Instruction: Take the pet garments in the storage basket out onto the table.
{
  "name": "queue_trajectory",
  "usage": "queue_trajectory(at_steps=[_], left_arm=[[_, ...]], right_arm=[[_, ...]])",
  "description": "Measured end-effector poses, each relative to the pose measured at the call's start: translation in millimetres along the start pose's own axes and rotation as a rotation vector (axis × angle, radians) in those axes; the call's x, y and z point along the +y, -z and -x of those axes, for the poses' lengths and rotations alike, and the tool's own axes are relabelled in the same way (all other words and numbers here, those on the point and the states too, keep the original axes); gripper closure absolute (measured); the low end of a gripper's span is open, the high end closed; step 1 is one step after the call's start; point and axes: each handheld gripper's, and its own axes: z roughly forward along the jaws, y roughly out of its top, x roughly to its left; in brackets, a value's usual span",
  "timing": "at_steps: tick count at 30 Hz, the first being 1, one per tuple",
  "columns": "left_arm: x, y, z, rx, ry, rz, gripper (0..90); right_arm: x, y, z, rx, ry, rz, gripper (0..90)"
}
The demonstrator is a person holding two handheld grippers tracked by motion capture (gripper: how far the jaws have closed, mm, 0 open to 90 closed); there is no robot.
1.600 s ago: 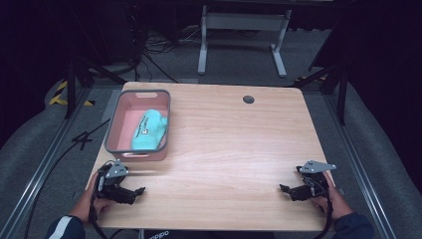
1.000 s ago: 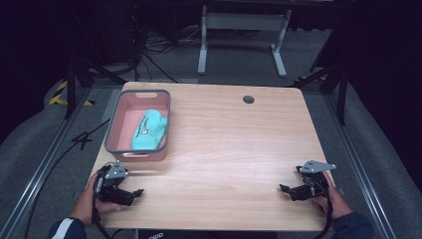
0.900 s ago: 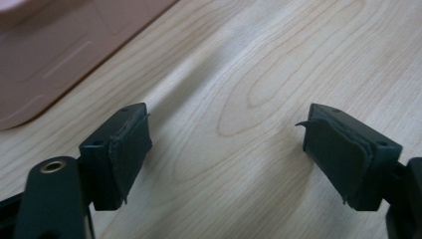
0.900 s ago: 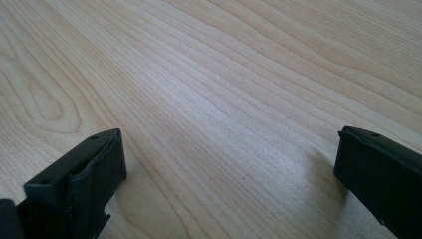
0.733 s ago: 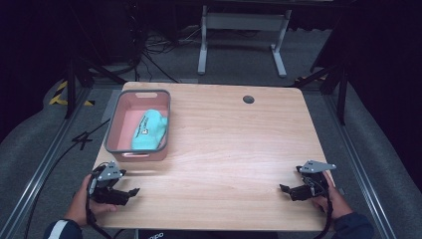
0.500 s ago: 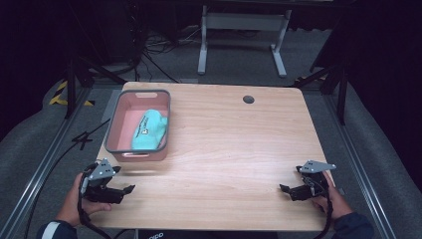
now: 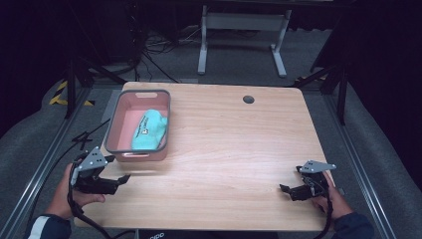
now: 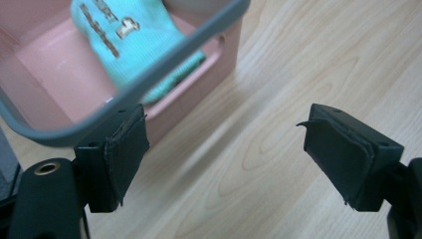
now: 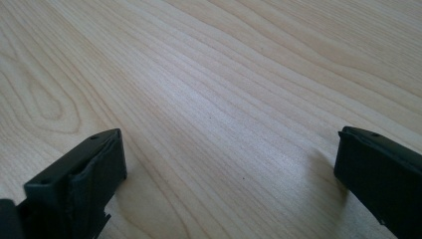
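Here, pale wood table [image 7: 224,149], dark room, grey carpet [image 7: 30,134], both hand-held grippers agape, empty.

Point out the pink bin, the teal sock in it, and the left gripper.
pink bin [image 7: 111,132]: high view, left rim.
teal sock [image 7: 149,130]: high view, middle of the cloth.
left gripper [image 7: 121,178]: high view, between its open jaw tips.

Light wood-grain table [image 7: 239,149], rectangular, round dark grommet hole [image 7: 248,99] near far edge. Grey carpeted floor [image 7: 239,59] around table. Metal floor rails [image 7: 35,169] flanking table on both sides. Grey metal stand [image 7: 242,30] with two feet beyond far edge. Black cables [image 7: 149,55] on floor at far left. Yellow-black hazard tape [image 7: 62,94] at left. Room dark beyond; light falls mainly on tabletop.
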Motion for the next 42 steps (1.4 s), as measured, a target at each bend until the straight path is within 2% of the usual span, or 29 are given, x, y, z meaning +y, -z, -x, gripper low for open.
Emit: queue_trajectory(at_steps=[3,6,18,20,25,27,34,36,42], left_arm=[[12.1,2.6,-2.8,0.011,-0.029,-0.007,17.8],[21.5,2.0,-6.3,0.012,-0.037,-0.015,18.1],[49.6,-4.9,-23.8,0.033,-0.042,-0.028,19.6],[54.0,-7.0,-27.6,0.029,-0.032,-0.024,19.7],[68.0,-18.7,-35.6,0.029,-0.019,-0.050,19.6],[73.6,-23.6,-37.9,0.038,-0.027,-0.058,19.6],[92.6,-41.0,-43.5,0.030,-0.034,-0.086,19.3],[100.4,-49.8,-45.2,0.031,-0.041,-0.102,19.3],[111.0,-70.2,-56.4,0.040,-0.024,-0.157,19.1]], right_arm=[[0.0,0.0,0.0,0.000,0.000,0.000,0.3],[0.0,0.0,0.0,0.000,0.000,0.000,0.3],[0.0,0.0,0.0,-0.001,0.000,0.000,0.3],[-0.1,0.1,0.0,-0.002,0.000,0.000,0.3],[-0.1,0.1,0.0,-0.001,0.000,0.000,0.3],[-0.1,0.1,0.0,-0.002,0.000,0.000,0.3],[-0.2,0.2,0.2,-0.002,0.002,0.000,0.3],[-0.2,0.3,0.2,-0.001,0.002,0.000,0.3],[-0.2,0.3,0.2,-0.002,0.002,0.000,0.3]])
